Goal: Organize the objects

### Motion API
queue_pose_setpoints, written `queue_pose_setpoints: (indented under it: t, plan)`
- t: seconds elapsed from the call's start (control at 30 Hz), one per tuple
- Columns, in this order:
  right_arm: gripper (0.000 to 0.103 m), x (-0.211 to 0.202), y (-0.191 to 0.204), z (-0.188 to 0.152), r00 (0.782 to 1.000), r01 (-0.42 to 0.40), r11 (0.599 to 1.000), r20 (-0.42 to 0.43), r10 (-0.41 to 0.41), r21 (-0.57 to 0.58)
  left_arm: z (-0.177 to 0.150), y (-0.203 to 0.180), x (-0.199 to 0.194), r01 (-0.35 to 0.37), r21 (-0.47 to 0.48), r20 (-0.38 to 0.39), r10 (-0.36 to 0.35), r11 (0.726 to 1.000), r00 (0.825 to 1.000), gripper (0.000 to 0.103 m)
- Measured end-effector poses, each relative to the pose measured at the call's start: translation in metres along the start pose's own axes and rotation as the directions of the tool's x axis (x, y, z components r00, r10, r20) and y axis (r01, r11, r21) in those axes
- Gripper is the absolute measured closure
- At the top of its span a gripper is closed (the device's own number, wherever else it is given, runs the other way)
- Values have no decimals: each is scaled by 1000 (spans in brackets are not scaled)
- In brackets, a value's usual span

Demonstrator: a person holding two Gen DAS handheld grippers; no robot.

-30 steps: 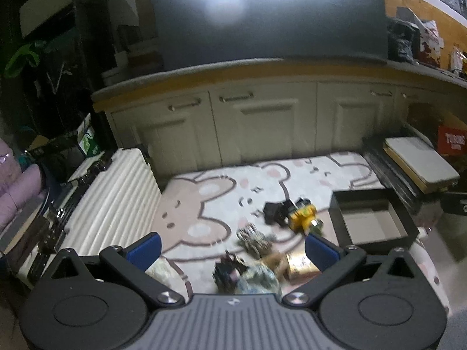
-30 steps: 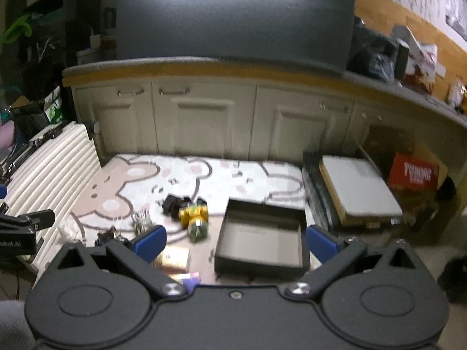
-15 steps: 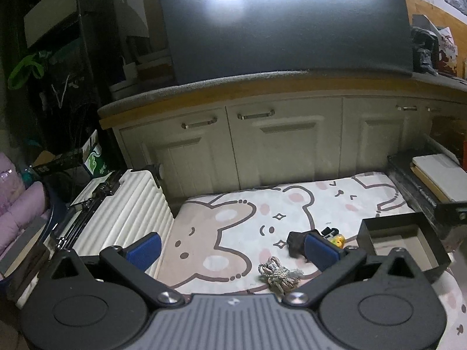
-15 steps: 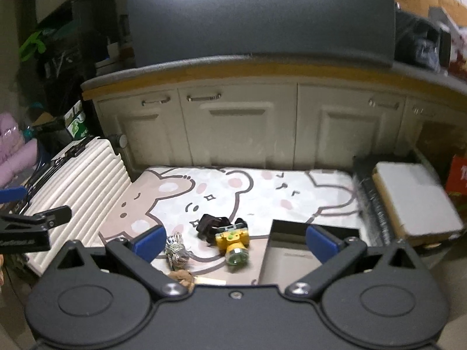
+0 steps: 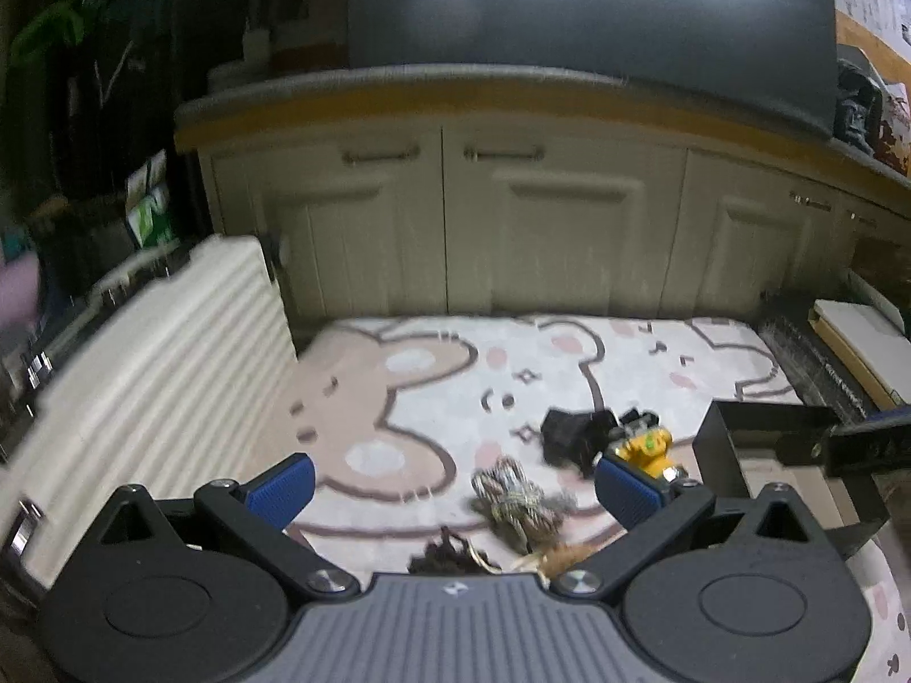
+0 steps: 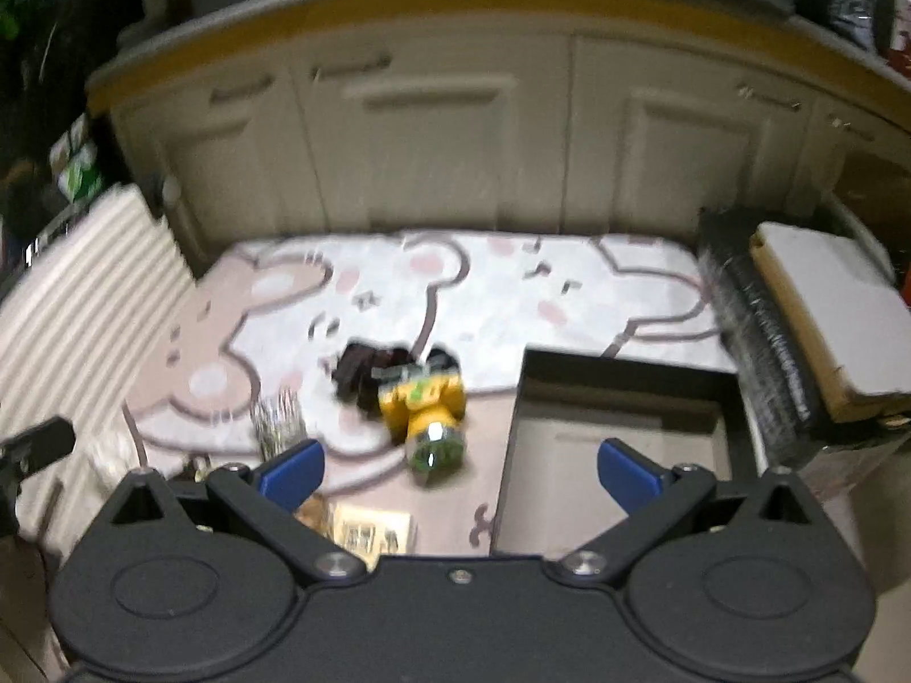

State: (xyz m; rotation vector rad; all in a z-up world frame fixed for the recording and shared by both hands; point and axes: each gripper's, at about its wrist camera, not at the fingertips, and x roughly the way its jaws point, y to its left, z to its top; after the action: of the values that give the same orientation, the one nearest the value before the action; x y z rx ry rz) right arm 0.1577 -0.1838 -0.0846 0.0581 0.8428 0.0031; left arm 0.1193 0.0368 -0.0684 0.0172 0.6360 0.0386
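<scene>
Left gripper [image 5: 454, 489] and right gripper [image 6: 460, 470] are both being held wide open, nothing gripped. Yellow headlamp [image 6: 424, 407] is lying on the bear mat [image 6: 501, 284], long axis front-to-back, lens facing the camera, just left of the black box [image 6: 620, 427], which is showing only bare floor.

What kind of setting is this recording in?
Likely a cluttered room at home, worked at floor level: a cartoon-bear play mat on the floor, cream cabinet doors behind it, and a ribbed white suitcase alongside.
</scene>
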Motion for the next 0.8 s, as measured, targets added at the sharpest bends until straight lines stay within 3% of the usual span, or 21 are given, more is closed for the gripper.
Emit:
queue_pose_setpoints:
  t: [0.17,0.6,0.73,0.8]
  plan:
    - [0,29,11,-33,998,-11,999,-66,9,-30,-31,-9,22,-29,12,-30,29,1000,999,0]
    - [0,83,32,-93,972,-16,987,-232,-23,-162,-86,-23,58,-25,4,-104,25,1000,994,0]
    - [0,91,36,-101,977,-24,983,-212,-15,-181,-98,-24,62,-58,5,-96,58,998,994,0]
    - [0,93,36,-102,980,-44,986,-198,12,-158,-103,-23,66,-51,-16,-127,49,999,991,0]
